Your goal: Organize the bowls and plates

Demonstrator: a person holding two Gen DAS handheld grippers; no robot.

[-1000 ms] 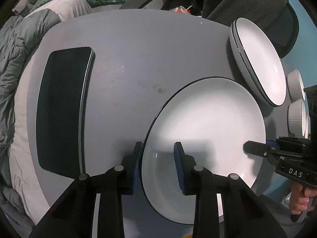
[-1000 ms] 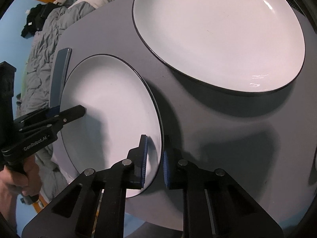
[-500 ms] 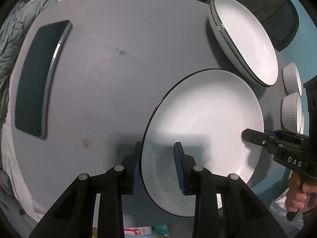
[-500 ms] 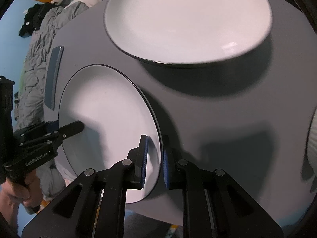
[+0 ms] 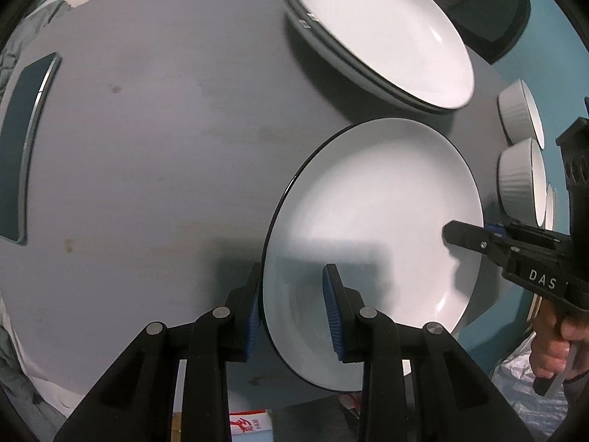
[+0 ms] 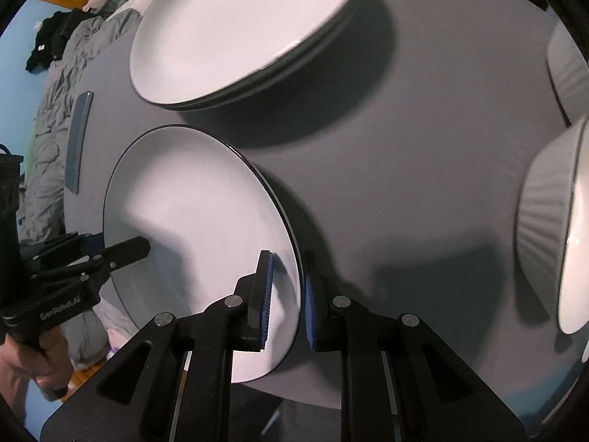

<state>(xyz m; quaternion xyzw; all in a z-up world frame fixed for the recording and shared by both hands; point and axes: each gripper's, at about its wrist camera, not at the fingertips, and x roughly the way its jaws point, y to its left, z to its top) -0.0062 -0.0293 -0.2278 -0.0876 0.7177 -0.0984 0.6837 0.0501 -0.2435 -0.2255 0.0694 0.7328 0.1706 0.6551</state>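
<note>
A round white ceramic plate with a thin black rim [image 5: 371,228] sits raised above the near edge of the grey round table [image 5: 165,140], pinched at opposite rims by both tools: the left gripper [image 5: 292,309] clamps its near-left rim between blue pads, and the right gripper [image 6: 289,294] grips the opposite rim. Just beyond it, toward the table's far edge, lies a stack of matching white plates [image 5: 379,33] (two, perhaps three). Ribbed white bowls [image 5: 521,180] line the right edge, and a dark flat phone [image 5: 22,147] lies at the left edge.
</note>
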